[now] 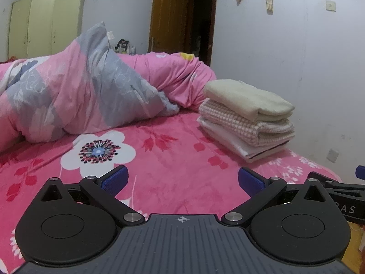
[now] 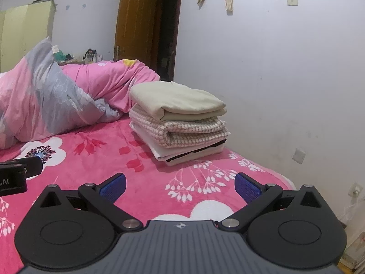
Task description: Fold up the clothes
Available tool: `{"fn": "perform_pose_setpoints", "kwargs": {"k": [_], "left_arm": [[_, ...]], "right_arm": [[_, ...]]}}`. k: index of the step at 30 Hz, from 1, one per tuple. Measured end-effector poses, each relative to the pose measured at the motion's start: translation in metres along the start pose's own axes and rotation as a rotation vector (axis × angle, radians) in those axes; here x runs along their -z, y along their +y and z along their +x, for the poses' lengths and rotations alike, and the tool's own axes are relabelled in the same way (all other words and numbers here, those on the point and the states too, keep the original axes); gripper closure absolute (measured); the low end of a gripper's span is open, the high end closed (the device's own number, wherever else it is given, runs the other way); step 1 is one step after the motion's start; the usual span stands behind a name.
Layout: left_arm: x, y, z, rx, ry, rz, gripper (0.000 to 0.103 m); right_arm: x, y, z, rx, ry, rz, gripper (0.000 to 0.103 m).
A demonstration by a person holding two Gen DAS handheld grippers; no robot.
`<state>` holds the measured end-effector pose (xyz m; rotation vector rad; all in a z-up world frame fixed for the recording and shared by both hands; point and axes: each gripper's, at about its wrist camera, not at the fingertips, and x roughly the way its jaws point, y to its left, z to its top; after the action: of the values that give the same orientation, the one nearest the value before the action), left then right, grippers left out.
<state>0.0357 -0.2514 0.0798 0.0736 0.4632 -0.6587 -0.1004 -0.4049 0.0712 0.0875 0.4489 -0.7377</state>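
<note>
Right wrist view: three folded garments stacked (image 2: 180, 123) near bed's (image 2: 95, 162) wall edge, no loose clothes visible, both grippers (image 1: 182, 181) (image 2: 180, 186) spread empty; folding looks finished.

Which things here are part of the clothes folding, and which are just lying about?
Part of the job: cream garment, checked garment, white garment, stacked folded; left gripper, right gripper, both open.

Lying about: pink quilt, wardrobe, door.
</note>
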Motion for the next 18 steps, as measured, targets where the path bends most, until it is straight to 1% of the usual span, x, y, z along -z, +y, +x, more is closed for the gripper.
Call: {"fn": "perform_pose_setpoints", "kwargs": {"k": [3,9,12,18], "left_arm": [[-0.0002,0.0019,-0.0003,0.006,0.01,-0.013,0.0],[-0.0001,0.0039,-0.0006,0.021,0.027,-0.027,0.0],[0.0003,0.0037,0.0017,0.015,0.035,-0.024,0.0],[0.0022,0.0054,0.0065,0.002,0.055,-0.029,0.0]], "right_arm": [[-0.0008,-0.0003,-0.0015,-0.013,0.005,0.012,0.0],[0.0004,-0.0006,-0.0006,-0.004,0.02,0.029,0.0],[0.0011,0.0005,0.002,-0.013,0.034,0.042,0.0],[0.002,0.0047,0.005,-0.012,0.038,0.03,0.0]]}}
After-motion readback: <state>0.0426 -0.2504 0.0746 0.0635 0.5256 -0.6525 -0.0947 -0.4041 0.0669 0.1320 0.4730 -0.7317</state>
